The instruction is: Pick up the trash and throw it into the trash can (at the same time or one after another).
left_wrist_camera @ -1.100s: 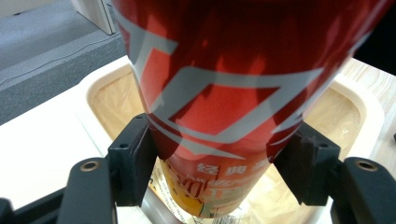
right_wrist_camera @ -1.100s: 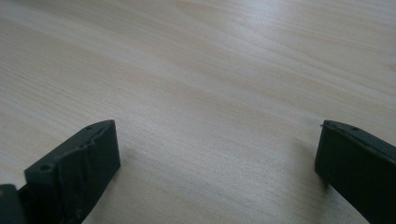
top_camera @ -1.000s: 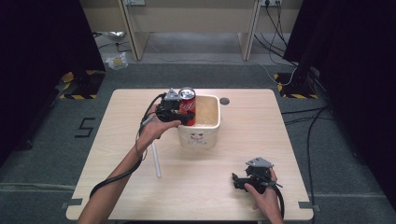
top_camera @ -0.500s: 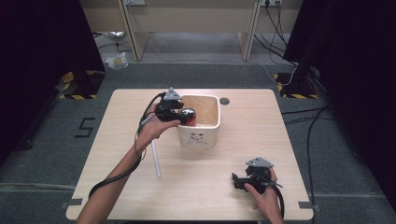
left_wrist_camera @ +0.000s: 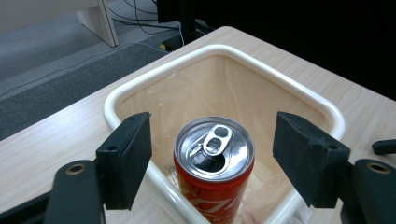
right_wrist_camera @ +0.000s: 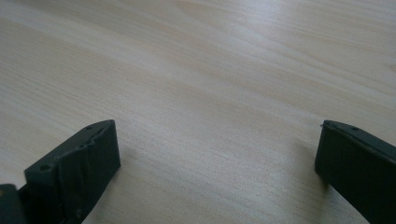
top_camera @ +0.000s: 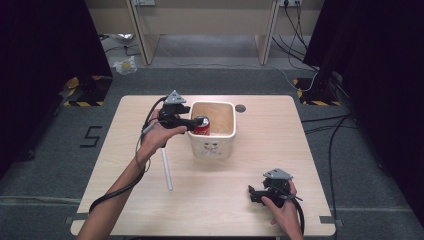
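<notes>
One red can (left_wrist_camera: 214,168), one cream bin (top_camera: 213,150), one white stick (top_camera: 166,167) on the desk (top_camera: 280,145). Can stands upright in the bin's near-left corner, tab end up. Left gripper (left_wrist_camera: 212,154) has just been opening, released, pads either side of the can without touching. Right gripper (right_wrist_camera: 217,163) sits wide open over bare desk.

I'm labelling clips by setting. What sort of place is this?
Likely a lab recording bay: a lone table on grey carpet, dark curtains at both sides, hazard-taped stand feet and cables on the floor.
</notes>
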Available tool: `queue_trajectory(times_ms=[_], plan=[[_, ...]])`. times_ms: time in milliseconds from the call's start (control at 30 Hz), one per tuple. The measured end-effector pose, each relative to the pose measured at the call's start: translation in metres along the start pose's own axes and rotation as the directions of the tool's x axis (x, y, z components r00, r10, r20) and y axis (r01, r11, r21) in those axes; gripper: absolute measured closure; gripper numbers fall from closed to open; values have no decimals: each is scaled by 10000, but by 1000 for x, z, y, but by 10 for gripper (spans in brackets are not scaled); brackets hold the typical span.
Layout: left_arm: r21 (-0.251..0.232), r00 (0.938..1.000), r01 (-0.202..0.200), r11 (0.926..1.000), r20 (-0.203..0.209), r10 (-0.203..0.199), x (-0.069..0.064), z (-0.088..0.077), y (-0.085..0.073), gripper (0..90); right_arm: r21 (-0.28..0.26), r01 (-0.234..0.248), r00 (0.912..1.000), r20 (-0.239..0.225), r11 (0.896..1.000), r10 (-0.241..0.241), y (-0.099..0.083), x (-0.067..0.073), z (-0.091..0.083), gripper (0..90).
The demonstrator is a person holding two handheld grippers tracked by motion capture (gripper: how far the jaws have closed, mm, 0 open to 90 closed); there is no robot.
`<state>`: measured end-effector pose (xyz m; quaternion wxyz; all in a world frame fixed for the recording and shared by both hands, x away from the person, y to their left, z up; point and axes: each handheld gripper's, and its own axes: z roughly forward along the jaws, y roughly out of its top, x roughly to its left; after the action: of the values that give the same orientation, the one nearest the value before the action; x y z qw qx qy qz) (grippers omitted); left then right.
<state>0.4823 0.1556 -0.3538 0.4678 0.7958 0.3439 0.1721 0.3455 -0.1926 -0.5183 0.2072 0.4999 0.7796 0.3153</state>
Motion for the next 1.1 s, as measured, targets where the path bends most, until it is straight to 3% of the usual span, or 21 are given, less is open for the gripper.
queue_trajectory(times_ms=[233,367,767,1100], plan=[[-172,9999,124,9998,-100,-126,6,-22,-3,270,4,5,10000,-3,10000,-5,0,0,0,3],[-252,9991,395,9989,144,-391,9,-32,-10,270,-1,18,10000,-1,10000,-18,0,0,0,3],[-161,9974,660,9977,-278,-664,22,-47,-35,275,1,6,10000,-2,10000,-6,0,0,0,3],[-131,9904,1018,9947,-930,-1026,36,-52,-59,283,13,9,10000,5,10000,-9,0,0,0,3]])
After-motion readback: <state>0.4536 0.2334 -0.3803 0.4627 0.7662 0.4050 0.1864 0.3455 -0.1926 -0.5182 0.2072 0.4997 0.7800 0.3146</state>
